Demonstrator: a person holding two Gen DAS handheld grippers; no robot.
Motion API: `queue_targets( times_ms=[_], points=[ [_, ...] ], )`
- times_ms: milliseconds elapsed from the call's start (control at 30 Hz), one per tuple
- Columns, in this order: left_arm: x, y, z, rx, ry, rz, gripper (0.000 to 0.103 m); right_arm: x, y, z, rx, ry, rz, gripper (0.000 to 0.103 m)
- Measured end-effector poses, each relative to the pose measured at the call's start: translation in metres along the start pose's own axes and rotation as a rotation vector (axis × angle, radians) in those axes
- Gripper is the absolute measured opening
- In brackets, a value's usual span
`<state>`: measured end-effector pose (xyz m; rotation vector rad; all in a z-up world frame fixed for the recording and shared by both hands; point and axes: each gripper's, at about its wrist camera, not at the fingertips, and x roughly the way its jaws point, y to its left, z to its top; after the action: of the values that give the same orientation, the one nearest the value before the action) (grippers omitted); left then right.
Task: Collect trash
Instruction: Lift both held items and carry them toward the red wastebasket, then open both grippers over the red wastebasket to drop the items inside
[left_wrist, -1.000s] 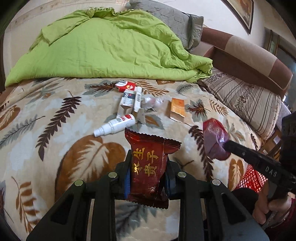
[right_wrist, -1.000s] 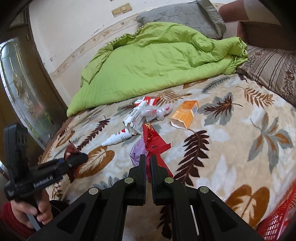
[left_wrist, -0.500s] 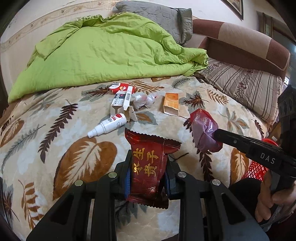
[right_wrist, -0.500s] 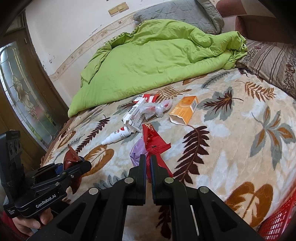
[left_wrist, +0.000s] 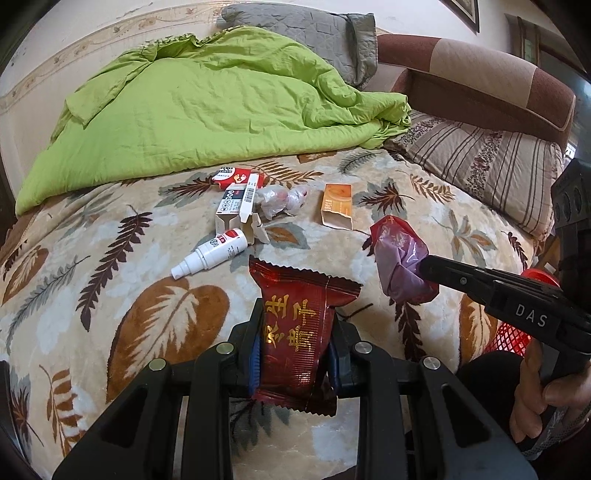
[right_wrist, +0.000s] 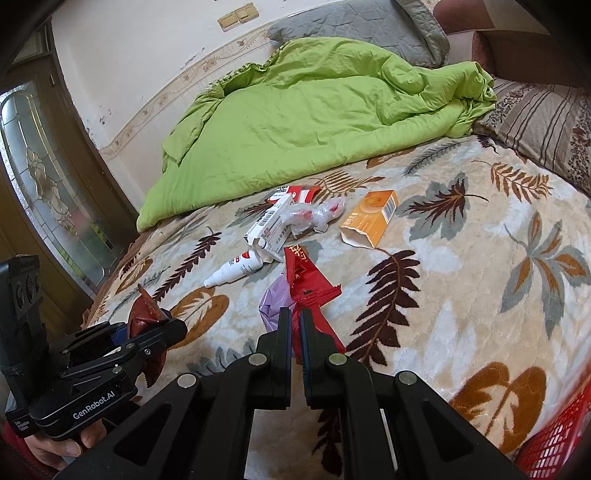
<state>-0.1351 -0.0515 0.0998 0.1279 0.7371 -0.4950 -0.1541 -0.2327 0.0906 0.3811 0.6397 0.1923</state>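
Leaf-patterned bed (left_wrist: 110, 266) under a green quilt (left_wrist: 207, 110): both hand-held grippers have pulled back toward its near edge with trash aboard. The left gripper (left_wrist: 295, 343) fingers clamp a dark red snack packet (left_wrist: 295, 332); the right gripper (right_wrist: 294, 325) fingers pinch a red and purple wrapper (right_wrist: 306, 284) beside the red basket (right_wrist: 554, 439). Cartons (left_wrist: 236, 210), an orange box (left_wrist: 336, 205) and a spray bottle (left_wrist: 210, 256) remain mid-bed, so dropping both loads looks next.

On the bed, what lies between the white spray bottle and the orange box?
In the left wrist view, an opened white carton and a crumpled clear plastic wrapper lie between the white spray bottle and the orange box.
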Motion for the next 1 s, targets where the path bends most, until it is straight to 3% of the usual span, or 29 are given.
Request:
queue_targets(
  times_ms=[467,733,1000],
  points=[
    [-0.007,-0.01,0.004,0.021,-0.008,-0.033,0.026,-0.021,-0.007,-0.002,0.055,-0.012,0.021,0.005],
    [-0.012,-0.031,0.014,0.054,-0.014,-0.093,0.026,-0.066,-0.02,-0.001,0.121,-0.051,0.039,0.005],
    [-0.009,-0.08,0.027,0.117,-0.005,-0.19,0.026,-0.124,-0.052,-0.004,0.198,-0.126,-0.019,0.005]
  ],
)
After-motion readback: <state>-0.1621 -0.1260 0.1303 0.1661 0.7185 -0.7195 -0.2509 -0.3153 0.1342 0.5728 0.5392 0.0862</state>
